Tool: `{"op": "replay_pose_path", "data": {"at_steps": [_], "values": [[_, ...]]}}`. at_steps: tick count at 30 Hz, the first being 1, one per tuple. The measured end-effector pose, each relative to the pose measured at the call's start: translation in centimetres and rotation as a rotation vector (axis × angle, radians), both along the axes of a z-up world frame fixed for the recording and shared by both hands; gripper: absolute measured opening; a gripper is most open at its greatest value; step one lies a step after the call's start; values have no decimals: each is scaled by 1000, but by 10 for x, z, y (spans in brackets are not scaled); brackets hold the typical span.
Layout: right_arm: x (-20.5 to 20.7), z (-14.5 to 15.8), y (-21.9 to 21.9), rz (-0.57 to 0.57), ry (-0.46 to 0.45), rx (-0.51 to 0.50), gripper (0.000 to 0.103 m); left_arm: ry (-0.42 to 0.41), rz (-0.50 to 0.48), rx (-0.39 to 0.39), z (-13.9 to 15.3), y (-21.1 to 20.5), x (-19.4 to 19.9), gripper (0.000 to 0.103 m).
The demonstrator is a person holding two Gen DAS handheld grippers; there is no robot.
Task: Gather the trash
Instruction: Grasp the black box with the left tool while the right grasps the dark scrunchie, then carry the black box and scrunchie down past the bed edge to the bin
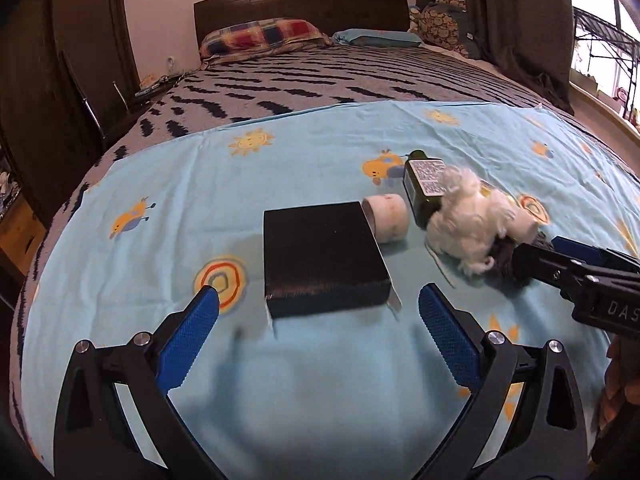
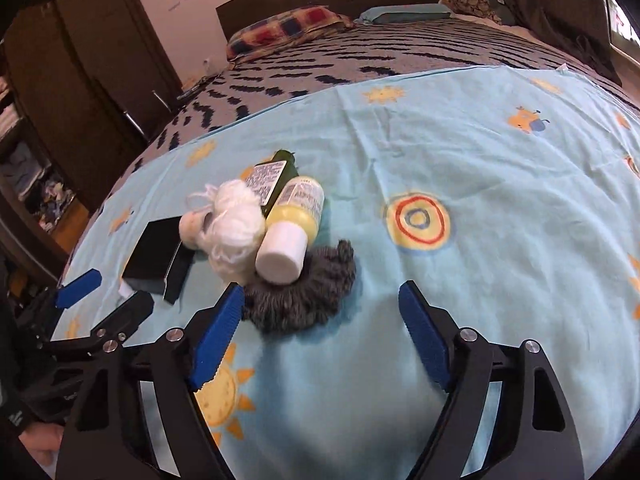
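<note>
A black box (image 1: 322, 254) lies on the light blue sheet (image 1: 320, 380), just ahead of my open, empty left gripper (image 1: 318, 306). Behind it lies a cardboard roll (image 1: 386, 218), a dark green bottle (image 1: 422, 188) and a white yarn wad (image 1: 468, 214). In the right wrist view my right gripper (image 2: 320, 300) is open and empty, its left finger (image 2: 218, 336) beside a dark grey yarn clump (image 2: 308, 292). A yellow bottle with a white cap (image 2: 292, 228) lies on that clump, next to the white yarn (image 2: 234, 236), green bottle (image 2: 272, 176) and black box (image 2: 158, 254).
The sheet covers the foot of a bed with a grey, dark-patterned blanket (image 1: 320, 76), pillows (image 1: 260, 36) and a dark headboard. A dark wardrobe (image 1: 48, 80) stands to the left. Curtains and a window (image 1: 600, 60) are at right.
</note>
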State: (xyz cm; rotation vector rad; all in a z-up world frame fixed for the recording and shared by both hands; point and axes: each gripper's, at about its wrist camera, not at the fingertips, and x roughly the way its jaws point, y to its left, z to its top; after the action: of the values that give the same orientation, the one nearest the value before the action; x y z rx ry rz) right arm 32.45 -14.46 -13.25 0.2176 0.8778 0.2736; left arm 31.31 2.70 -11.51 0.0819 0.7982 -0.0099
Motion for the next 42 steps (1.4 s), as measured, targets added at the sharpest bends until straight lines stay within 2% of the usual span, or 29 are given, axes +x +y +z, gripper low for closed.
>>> {"op": "replay_pose_path", "data": {"at_steps": [3, 8, 9, 12, 13, 17, 21, 27, 35, 42], "values": [[8, -2, 7, 12, 5, -15, 74, 15, 21, -25, -5, 1, 14, 95], [10, -4, 12, 27, 4, -20, 55, 69, 19, -31, -16, -3, 31, 94], [9, -5, 12, 34, 5, -14, 53, 80, 15, -34, -18, -3, 34, 92], [6, -4, 13, 46, 4, -12, 44, 105, 11, -35, -22, -4, 38, 78], [5, -4, 13, 55, 4, -7, 36, 108, 11, -28, -22, -4, 39, 73], [-3, -1, 18, 82, -1, -10, 21, 100, -15, -20, -20, -7, 36, 71], [-17, 3, 18, 101, -18, -17, 17, 82, -29, -14, -14, -8, 24, 70], [-42, 7, 4, 100, -32, -13, 16, 26, -46, -9, -1, -4, -16, 70], [-98, 16, -22, 106, -59, 12, 16, -16, -92, -68, 13, 0, -90, 70], [-167, 30, -31, 170, -127, 35, 16, -54, -164, -102, 22, -7, -165, 70]]}}
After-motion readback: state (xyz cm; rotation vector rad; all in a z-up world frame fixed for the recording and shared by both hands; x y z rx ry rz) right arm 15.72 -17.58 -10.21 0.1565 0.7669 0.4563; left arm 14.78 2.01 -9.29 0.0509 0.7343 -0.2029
